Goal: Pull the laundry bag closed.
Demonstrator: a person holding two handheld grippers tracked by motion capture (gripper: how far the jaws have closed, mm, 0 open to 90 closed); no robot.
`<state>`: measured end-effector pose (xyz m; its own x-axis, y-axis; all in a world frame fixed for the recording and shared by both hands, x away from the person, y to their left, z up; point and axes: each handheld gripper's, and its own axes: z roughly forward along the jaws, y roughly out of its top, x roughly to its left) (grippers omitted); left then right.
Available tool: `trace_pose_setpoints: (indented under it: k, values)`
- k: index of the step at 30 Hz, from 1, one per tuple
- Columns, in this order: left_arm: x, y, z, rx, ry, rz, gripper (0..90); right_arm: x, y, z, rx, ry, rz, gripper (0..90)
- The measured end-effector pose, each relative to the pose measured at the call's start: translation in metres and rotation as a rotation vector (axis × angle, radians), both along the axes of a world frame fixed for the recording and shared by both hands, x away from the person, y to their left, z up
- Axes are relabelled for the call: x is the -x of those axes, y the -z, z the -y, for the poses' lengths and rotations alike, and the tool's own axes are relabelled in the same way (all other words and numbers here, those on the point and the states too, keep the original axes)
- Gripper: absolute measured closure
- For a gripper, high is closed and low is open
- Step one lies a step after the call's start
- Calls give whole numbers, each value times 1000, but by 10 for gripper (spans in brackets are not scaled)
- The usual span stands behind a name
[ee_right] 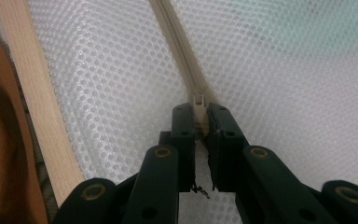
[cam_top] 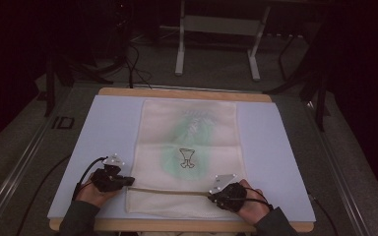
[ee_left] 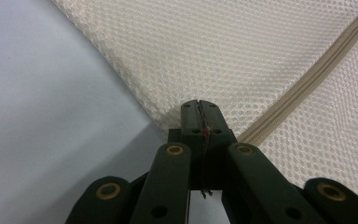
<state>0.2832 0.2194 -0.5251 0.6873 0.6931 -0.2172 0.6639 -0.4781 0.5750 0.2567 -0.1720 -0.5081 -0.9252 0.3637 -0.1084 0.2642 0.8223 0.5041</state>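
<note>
While the mesh laundry bag [cam_top: 187, 147] lies flat on the pale mat [cam_top: 103, 128] over the desk [cam_top: 177, 92], its near end towards the person and a green garment [cam_top: 189, 142] showing faintly through the netting, the work in hand looks like running the zipper [cam_top: 170, 191] that crosses the bag near that end. The left tongs [ee_left: 199, 106] are clenched on the bag's fabric edge at the zipper's left end, pinning it; the right tongs [ee_right: 200, 112] are clenched on the zipper pull [ee_right: 198, 101] at the right end, just inside the desk's wooden edge [ee_right: 37, 107]. To do this step well, I would keep the left grip firm and low so the tape stays taut, then draw the pull along the line of the teeth, not upwards, since lifting would likely bunch the light mesh and jam the slider. The pull should travel straight and level towards the left tongs, at a steady pace. If the netting ripples ahead of the slider, ease off, stretch the bag slightly sideways with the left hand [cam_top: 96, 194], and carry on. The small tab could slip from the pads, so squeeze squarely.
</note>
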Motion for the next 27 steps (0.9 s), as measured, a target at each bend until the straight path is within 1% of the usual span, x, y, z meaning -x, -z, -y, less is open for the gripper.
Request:
trace_pose_setpoints:
  k: [20,23,24,27]
  values:
    - [0,0,0,-1,0,0,900,1,0,20,4,40,2,822]
    - [0,0,0,-1,0,0,900,1,0,23,-5,43,-3,822]
    - [0,0,0,-1,-1,0,900,2,0,24,5,49,0,822]
    - [0,0,0,-2,-1,1,900,2,0,26,7,53,0,822]
